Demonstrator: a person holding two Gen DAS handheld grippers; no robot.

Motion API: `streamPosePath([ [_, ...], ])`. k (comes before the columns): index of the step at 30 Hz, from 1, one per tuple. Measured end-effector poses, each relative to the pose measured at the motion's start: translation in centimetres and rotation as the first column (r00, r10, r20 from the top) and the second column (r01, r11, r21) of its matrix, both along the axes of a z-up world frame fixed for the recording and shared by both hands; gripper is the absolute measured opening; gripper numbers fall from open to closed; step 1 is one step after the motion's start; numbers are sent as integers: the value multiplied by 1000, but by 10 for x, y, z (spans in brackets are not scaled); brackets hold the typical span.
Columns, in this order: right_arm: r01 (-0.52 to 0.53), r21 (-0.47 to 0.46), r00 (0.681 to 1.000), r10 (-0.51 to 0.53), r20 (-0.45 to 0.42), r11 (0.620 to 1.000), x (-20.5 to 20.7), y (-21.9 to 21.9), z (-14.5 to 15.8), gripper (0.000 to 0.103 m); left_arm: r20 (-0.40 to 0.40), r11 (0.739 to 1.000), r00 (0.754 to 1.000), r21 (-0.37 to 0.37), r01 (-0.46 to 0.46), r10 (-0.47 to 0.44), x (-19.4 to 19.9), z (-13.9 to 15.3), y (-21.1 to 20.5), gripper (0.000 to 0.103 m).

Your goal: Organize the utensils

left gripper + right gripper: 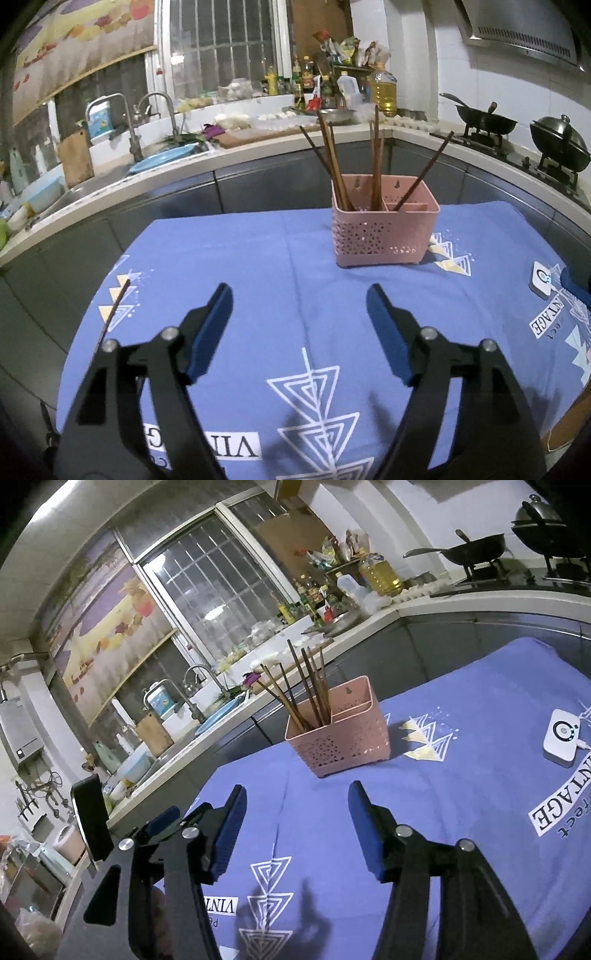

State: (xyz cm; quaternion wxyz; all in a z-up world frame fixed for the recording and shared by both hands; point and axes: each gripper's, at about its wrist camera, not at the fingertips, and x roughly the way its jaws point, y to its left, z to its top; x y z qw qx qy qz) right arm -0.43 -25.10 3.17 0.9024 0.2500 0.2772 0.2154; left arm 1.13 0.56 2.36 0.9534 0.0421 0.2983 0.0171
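Taking the pink basket (384,229) as your landmark: well to its left on the blue cloth (295,266), a single dark chopstick (116,308) lies near the worktop edge, and its lower end is cut off behind your left tool's black arm, so you cannot see its full length; its long axis runs diagonally, the upper tip pointing toward the basket's side of the cloth. Your left tool (299,314) sits on the near side of the basket, jaws spread wide with only bare cloth between them. Inside the basket, the chopsticks (336,162) stand nearly upright in the left compartment, tips fanning up and outward, while one leans steeply to the right out of the smaller right compartment; the perforated wall hides their lower ends. Your right tool (297,819) is likewise spread and pinching nothing, with the basket (340,734) beyond it and nothing between. To the right of the basket, a small white device (561,736) with a cable rests on the cloth, clear of the basket. Behind the basket runs the kitchen counter, too cluttered to read item by item.
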Motion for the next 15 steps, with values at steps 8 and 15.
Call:
streamPosePath([
  [8, 18, -12, 999, -18, -38, 1000, 4, 2, -6, 61, 17, 1000, 1000, 18, -22, 22, 1, 6, 7, 97],
  [15, 27, -27, 1000, -28, -7, 999, -1, 6, -2, 75, 23, 999, 999, 31, -32, 32, 0, 10, 7, 97],
])
